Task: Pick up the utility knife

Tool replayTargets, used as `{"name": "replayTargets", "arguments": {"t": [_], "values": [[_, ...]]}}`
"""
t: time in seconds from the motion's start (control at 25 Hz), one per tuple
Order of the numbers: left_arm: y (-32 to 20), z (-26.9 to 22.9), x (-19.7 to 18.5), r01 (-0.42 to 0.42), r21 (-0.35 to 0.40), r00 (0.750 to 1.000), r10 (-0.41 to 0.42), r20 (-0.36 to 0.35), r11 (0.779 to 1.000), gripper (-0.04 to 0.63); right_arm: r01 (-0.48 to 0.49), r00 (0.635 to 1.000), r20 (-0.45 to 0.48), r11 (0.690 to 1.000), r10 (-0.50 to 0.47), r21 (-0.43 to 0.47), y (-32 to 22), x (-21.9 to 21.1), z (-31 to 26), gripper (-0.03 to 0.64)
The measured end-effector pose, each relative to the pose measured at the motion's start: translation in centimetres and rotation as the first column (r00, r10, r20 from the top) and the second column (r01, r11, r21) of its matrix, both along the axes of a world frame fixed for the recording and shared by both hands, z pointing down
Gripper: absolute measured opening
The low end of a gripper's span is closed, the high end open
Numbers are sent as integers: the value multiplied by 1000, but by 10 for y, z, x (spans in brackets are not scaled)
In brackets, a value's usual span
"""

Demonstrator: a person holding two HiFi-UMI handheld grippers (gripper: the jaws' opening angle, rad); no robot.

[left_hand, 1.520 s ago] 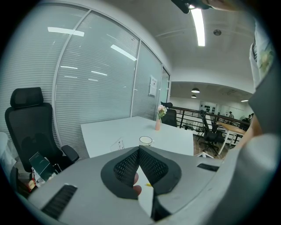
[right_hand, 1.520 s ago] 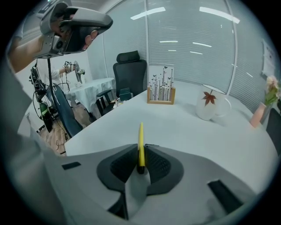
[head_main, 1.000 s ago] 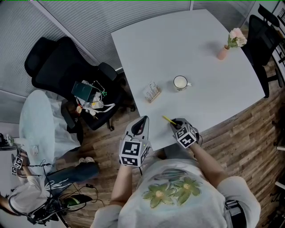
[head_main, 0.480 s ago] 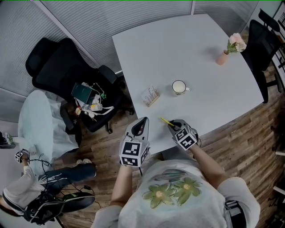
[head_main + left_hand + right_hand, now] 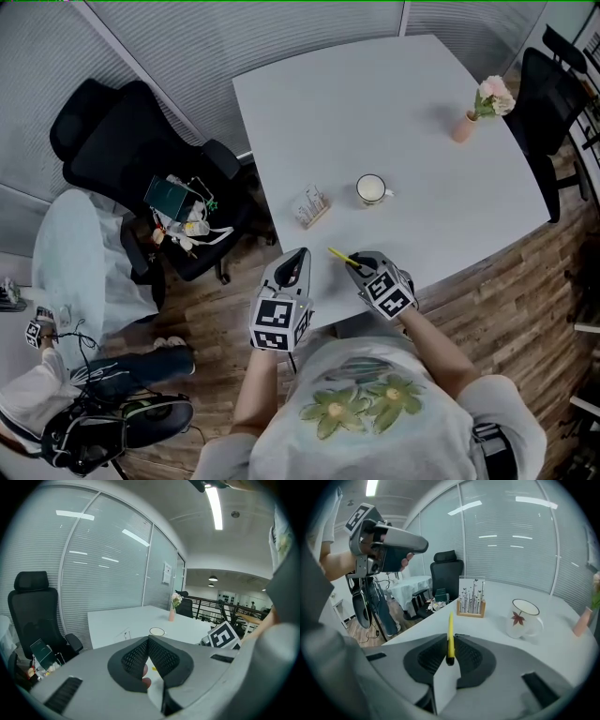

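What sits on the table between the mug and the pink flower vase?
Nothing. In the head view the white table is bare all the way from the mug to the vase.

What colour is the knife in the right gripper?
Yellow; the utility knife clamped in the right gripper shows best in the right gripper view.

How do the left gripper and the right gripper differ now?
The right gripper is shut on the yellow knife; the left gripper is shut on nothing. The right gripper is over the table; the left gripper is at its edge. Both bear a marker cube.
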State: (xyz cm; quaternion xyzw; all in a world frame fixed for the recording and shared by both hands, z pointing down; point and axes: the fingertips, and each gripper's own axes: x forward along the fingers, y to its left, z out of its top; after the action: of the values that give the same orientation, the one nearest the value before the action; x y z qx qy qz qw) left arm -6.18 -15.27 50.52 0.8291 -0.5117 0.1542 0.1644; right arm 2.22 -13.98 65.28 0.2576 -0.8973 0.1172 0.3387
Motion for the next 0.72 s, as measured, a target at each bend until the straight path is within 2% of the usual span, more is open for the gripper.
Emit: {"name": "replayTargets", "arguments": {"t": [0.72], "values": [[-6,1,10,12,3,1000,-12,-6,1000,2,-25,993,121,995,13,92,-23,-6,-78,52]]}}
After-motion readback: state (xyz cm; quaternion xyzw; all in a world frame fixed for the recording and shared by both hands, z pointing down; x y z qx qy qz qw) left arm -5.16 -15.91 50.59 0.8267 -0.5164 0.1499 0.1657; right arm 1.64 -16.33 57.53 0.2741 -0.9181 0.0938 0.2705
